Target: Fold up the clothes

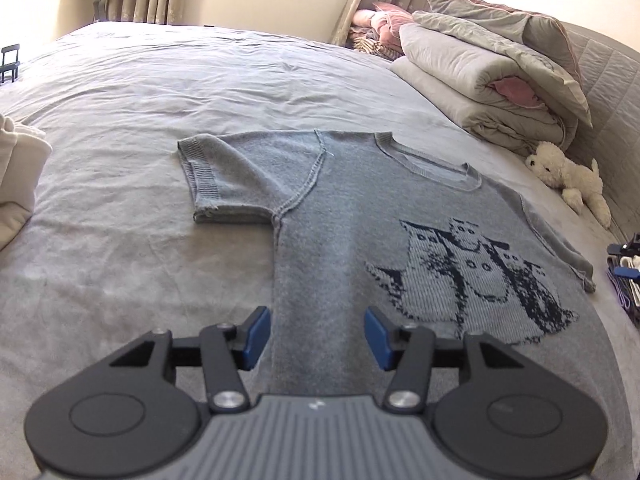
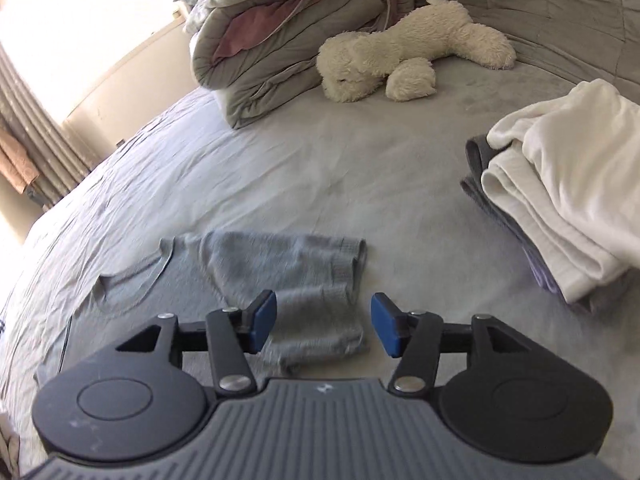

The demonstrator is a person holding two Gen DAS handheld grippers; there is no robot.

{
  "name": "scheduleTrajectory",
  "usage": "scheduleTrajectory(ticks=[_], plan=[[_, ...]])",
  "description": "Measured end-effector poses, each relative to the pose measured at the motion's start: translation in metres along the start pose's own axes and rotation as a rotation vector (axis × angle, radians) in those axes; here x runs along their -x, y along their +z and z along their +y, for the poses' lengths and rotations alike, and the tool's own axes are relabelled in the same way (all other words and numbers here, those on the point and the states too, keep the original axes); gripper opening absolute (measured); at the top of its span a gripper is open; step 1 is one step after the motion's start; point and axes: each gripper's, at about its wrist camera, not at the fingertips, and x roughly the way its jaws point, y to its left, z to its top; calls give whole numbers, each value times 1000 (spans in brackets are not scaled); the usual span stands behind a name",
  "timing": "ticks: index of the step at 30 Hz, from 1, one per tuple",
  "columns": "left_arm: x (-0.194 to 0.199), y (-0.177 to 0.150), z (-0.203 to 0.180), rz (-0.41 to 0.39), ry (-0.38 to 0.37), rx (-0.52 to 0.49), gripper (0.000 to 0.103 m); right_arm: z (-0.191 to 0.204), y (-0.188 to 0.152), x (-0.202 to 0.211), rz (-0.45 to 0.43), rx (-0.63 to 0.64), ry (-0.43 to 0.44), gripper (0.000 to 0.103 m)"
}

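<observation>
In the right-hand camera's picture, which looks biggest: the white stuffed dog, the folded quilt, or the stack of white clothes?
1. Stack of white clothes, though it lies nearer the camera.
2. Folded quilt, cut off at the top.
3. White stuffed dog.
The first two are close; don't trust that order.

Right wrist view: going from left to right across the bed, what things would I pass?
Curtains → grey short-sleeved sweater lying on the bed → white plush dog → stack of folded clothes, white on top. The folded grey duvet overlaps the sweater's span, so it is left out.

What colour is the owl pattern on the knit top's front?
Dark navy on the grey short-sleeved knit top; owl motif shows best in the left wrist view.
</observation>
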Motion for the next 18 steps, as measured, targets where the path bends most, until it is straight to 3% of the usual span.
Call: scheduleTrajectory(ticks=[7,10,15,18], plan=[[-24,7,1,-47,22,25,53,-1,4,-61,21,122,-17,55],[-35,7,0,-68,55,3,53,11,1,-73,-5,224,-88,4],[-31,7,3,-86,55,-6,53,14,14,-61,-148,260,-143,4],[-31,7,5,-83,55,-6,53,15,14,-69,-144,283,-193,4]])
